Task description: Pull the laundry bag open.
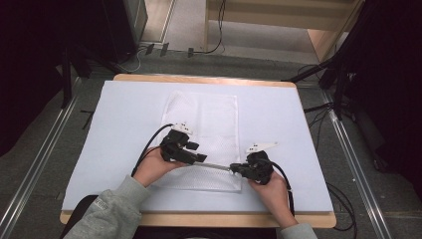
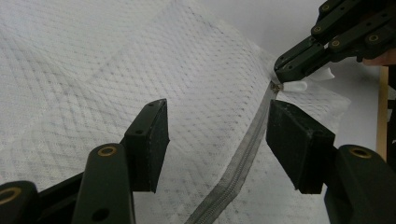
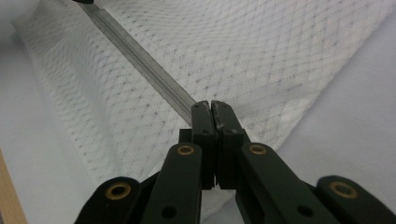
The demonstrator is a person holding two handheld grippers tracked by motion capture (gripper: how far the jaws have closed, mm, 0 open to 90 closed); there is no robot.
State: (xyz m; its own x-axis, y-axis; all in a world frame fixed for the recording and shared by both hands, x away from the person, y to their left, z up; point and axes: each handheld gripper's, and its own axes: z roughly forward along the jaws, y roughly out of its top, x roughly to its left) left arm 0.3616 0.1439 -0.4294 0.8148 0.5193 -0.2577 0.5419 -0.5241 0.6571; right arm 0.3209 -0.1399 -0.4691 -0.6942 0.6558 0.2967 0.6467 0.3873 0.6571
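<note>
High view: mesh bag [image 1: 204, 134] flat on table [image 1: 298, 129].
Zipper [image 2: 243, 163] axis: runs left–right along near edge.
Right hand-held gripper [image 3: 211, 108]: clamped on zipper pull [image 2: 293, 86], nearer.
Left hand-held gripper [image 2: 217, 135]: jaws apart, straddling zipper.

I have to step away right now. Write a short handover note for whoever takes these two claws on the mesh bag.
Right claw: shut on the zipper pull at the near right corner of the white mesh bag.
Left claw: open, jaws astride the zipper, gripping nothing.
Bag lies flat on the white table cover.
Done: pull gripped.
Left: probably clamp the left claw to steady the bag, then work the pull along the zipper.
</note>
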